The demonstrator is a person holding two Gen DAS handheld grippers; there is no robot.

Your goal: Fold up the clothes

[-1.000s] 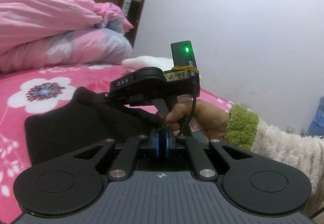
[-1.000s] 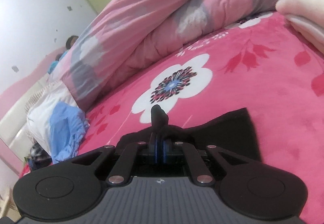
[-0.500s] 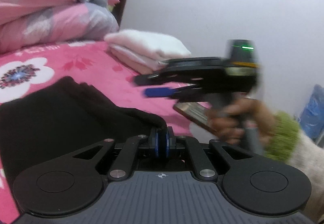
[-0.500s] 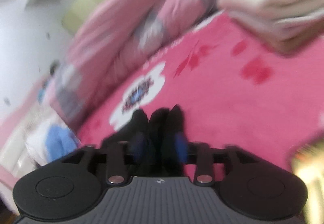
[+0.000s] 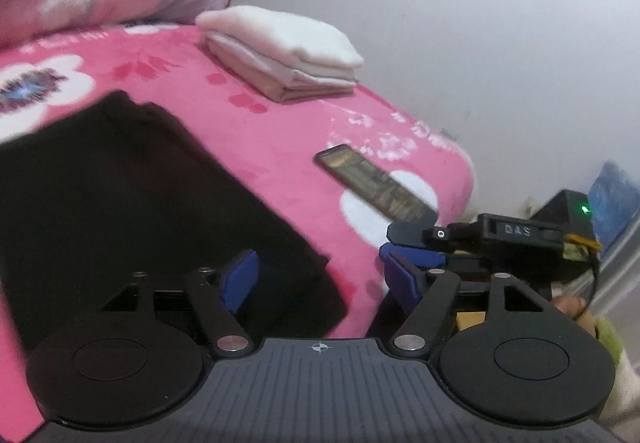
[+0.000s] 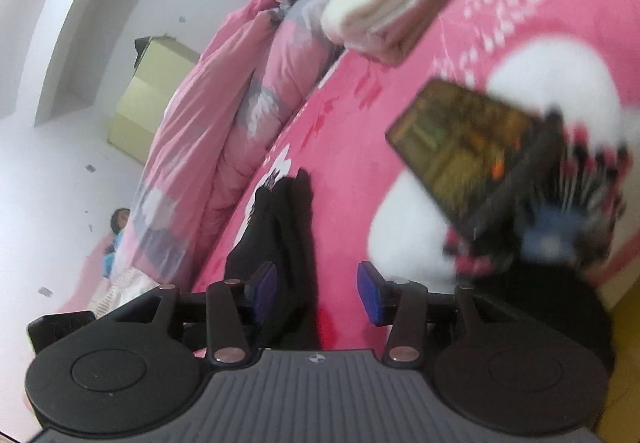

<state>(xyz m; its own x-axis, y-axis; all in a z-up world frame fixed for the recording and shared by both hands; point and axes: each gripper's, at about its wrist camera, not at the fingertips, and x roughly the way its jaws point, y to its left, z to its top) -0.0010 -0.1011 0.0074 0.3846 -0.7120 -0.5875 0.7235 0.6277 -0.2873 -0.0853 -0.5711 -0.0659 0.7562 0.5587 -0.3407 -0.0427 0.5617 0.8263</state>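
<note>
Both grippers have let go of the folded black garment (image 5: pixel 132 203) since a second ago and now stand spread. Blue-padded left gripper (image 5: pixel 320 279) sits at the lower centre of its view, jaws wide apart, holding nothing, one pad over the garment's near corner. Right gripper (image 6: pixel 316 289) is likewise wide open and empty, the black cloth lying between and beyond its pads. Garment lies flat and folded on the pink floral bedspread (image 5: pixel 280 131), left of a dark smartphone (image 5: pixel 372 183). Folded white towels (image 5: pixel 284 51) sit in the upper middle.
</note>
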